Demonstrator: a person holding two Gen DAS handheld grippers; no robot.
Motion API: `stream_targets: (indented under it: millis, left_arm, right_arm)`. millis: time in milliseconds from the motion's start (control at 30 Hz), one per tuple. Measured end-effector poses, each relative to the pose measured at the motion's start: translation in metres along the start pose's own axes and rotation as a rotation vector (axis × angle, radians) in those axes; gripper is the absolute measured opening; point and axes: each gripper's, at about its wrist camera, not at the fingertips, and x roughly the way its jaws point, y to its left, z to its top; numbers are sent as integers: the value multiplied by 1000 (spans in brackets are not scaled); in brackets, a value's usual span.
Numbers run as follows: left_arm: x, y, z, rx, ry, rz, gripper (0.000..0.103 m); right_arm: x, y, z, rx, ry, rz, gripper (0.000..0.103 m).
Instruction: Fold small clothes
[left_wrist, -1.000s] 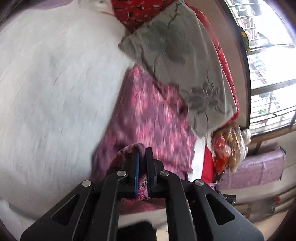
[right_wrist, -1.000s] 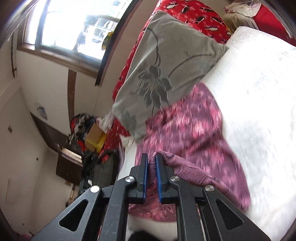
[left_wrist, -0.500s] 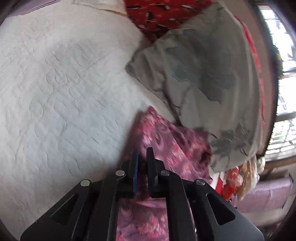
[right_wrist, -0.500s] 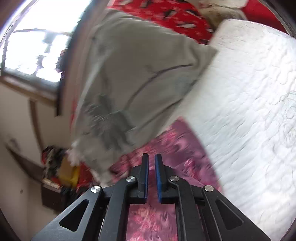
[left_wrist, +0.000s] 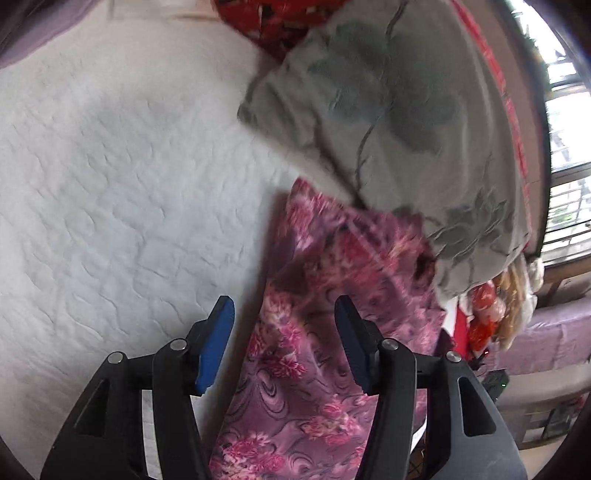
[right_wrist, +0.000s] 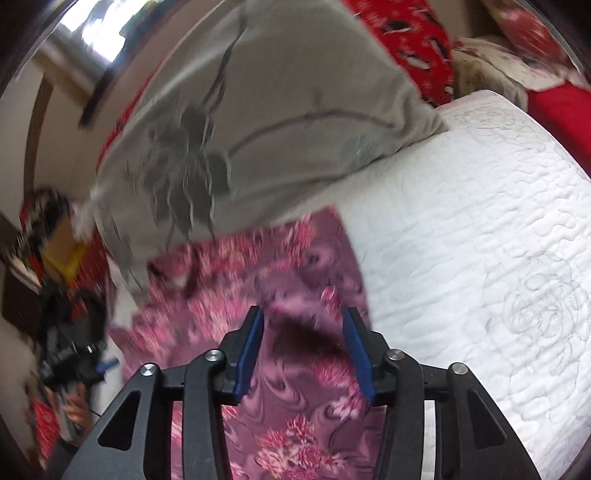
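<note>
The pink floral garment (left_wrist: 325, 332) lies flat on the white quilted bed (left_wrist: 110, 206), its far edge under the grey pillow (left_wrist: 399, 110), while the left gripper (left_wrist: 284, 341) and right gripper (right_wrist: 304, 345) hover over it, fingers opening and released, pads clear of the cloth.

A: pink floral cloth (left_wrist: 325, 369) far edge goes under the grey pillow (left_wrist: 399, 122), hidden; near end cut by frame bottom

B: right view too, cloth (right_wrist: 295, 424) smeared with blur, clutter (right_wrist: 62, 325) at left unreadable, pillow (right_wrist: 258, 122) print blurred
</note>
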Motion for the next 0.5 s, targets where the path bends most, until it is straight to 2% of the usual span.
stream_targets:
  millis: [100,133,200,367,400,433,467,500]
  left_arm:
    - [7,-5,-1,-1,3,2,55]
    - [8,-8,-1,8,0,8,57]
    - [14,-18,1,32,-10,45,62]
    - [20,-33,7,90,-33,73,62]
    - [21,-36,7,103,-39,72,61]
    - [21,-39,6,124,-55,78,59]
    - [18,-43,4,156,-77,93,38]
    - [19,-48,3,186,-87,101,6]
  right_arm:
    - [2,19,-4,-83,-15,-20,52]
    - [3,27,-5,-134,-29,-62,55]
    - [10,39,-5,-214,-36,-138,57]
    - [33,41,0,-281,5,-255,56]
    - [36,39,0,-281,14,-246,54]
    - [37,38,-1,-278,14,-239,40]
    - [36,37,-1,-273,11,-224,29]
    - [34,36,-1,-266,8,-209,13]
